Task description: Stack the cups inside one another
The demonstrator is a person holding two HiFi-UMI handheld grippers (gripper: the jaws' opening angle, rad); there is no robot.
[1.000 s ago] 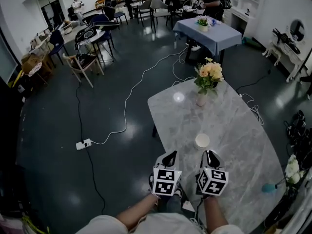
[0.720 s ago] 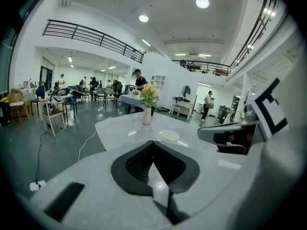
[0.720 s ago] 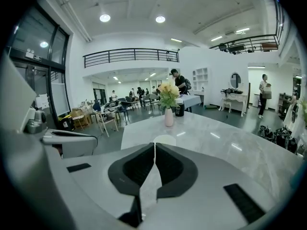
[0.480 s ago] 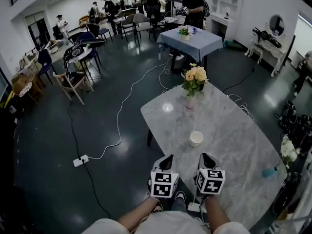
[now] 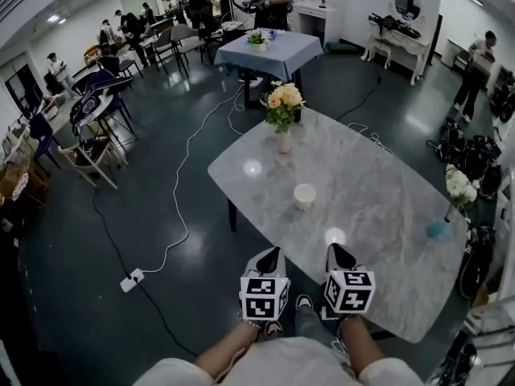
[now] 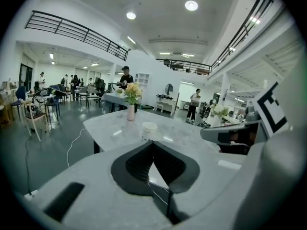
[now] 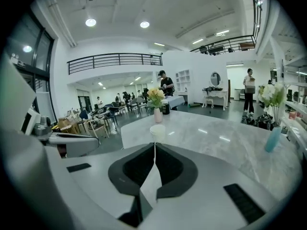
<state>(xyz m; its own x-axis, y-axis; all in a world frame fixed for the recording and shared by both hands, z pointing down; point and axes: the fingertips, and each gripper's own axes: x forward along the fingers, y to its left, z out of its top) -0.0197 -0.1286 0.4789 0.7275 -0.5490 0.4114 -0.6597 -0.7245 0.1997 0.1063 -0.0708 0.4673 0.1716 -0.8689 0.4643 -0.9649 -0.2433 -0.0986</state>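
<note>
A white cup (image 5: pixel 304 195) stands upright on the grey marbled desk (image 5: pixel 378 207), roughly in the middle of its top and alone there. Its rim looks layered in the left gripper view, but I cannot tell whether it is one cup or several nested.

In the head view the left gripper (image 5: pixel 271 253) sits at about 7 o'clock from the cup, at the desk's near edge. The right gripper (image 5: pixel 334 250) sits at about 5 o'clock from it, over the near part of the top. Both point toward 12 o'clock, side by side and apart from each other. Both are well short of the cup and touch nothing.

The left gripper's jaws are closed, their tips meeting with nothing between them. In its own view the cup shows just above the tips. The right gripper's jaws are likewise closed and empty, with the cup straight ahead beyond the tips.

A vase of yellow flowers (image 5: pixel 284 141) stands on the desk at 11 o'clock from the cup, well apart from it. A teal vase (image 5: pixel 438 229) with white flowers is at 3 o'clock, near the desk's right edge. On the dark floor at 8 o'clock lies a power strip (image 5: pixel 129 280) with a white cable running off toward 12 o'clock.
</note>
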